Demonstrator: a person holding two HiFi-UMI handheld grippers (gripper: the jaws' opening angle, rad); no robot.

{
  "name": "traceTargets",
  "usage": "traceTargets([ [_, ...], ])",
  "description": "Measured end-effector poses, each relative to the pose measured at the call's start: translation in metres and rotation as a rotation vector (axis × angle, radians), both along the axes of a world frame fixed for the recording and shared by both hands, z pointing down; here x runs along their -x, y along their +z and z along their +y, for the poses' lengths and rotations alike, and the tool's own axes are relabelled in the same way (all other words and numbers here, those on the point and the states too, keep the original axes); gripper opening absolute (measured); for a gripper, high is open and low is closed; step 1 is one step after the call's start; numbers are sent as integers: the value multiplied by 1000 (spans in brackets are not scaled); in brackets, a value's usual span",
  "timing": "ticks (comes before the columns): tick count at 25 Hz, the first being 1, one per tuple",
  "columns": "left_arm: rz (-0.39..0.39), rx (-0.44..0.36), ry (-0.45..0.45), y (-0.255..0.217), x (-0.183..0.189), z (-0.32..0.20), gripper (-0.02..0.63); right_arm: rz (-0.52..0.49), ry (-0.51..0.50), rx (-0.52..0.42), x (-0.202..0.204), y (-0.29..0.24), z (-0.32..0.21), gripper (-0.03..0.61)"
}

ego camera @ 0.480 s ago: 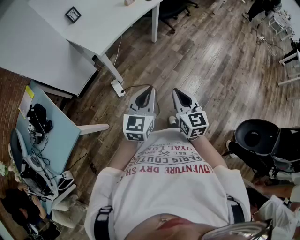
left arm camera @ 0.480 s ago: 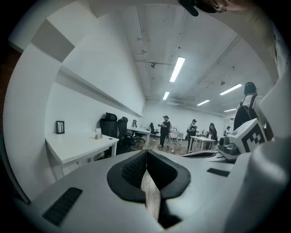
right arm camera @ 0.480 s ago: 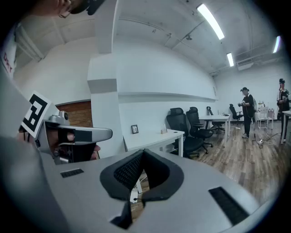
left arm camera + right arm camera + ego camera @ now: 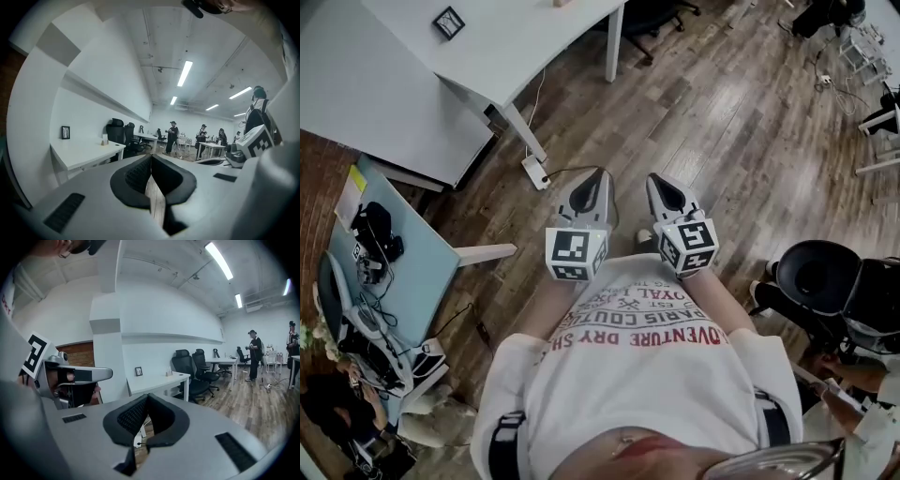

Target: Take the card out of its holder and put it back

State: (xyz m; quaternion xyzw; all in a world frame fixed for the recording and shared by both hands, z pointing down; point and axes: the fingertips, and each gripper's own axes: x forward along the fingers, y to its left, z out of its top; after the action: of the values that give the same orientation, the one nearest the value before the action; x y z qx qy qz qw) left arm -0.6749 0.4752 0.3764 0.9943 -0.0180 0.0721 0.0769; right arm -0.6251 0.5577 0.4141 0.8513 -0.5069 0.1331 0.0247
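Two grippers are held side by side over the wooden floor (image 4: 722, 122), each carrying one marker cube. The left gripper (image 4: 601, 174) has its jaws pressed together, the two dark pads meeting in a single seam with nothing between them. The right gripper (image 4: 655, 179) is likewise closed tip to tip and empty. Neither pair of jaws touches anything. Ahead of both and off to their left, well apart from them, stands one white desk (image 4: 506, 47). On it is one small black-framed square (image 4: 447, 25), upright near the desk's far left side; whether this is the card's holder, or whether a card sits in it, cannot be told at this size. One small pale object (image 4: 105, 139) rests on the same desk, to the right of the frame. Beyond the desk, farther ahead of the jaws, are two black office chairs (image 4: 185, 364), close beside each other. One white power strip (image 4: 536, 173) lies on the floor just left of the left jaws' tips.
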Motion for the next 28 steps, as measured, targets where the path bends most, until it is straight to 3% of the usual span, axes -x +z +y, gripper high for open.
traceTargets([
  [7, -21, 20, -24, 10, -14, -9, 25, 3, -17, 3, -14, 6, -8, 25],
  [13, -47, 17, -52, 18, -56, -12, 25, 20, -60, 1, -55, 10, -14, 25],
  [19, -72, -29, -85, 17, -122, -8, 25, 17, -81, -23, -134, 3, -13, 26],
  [28, -82, -17, -132, 11, -257, 9, 25, -42, -140, -25, -278, -5, 1, 26],
])
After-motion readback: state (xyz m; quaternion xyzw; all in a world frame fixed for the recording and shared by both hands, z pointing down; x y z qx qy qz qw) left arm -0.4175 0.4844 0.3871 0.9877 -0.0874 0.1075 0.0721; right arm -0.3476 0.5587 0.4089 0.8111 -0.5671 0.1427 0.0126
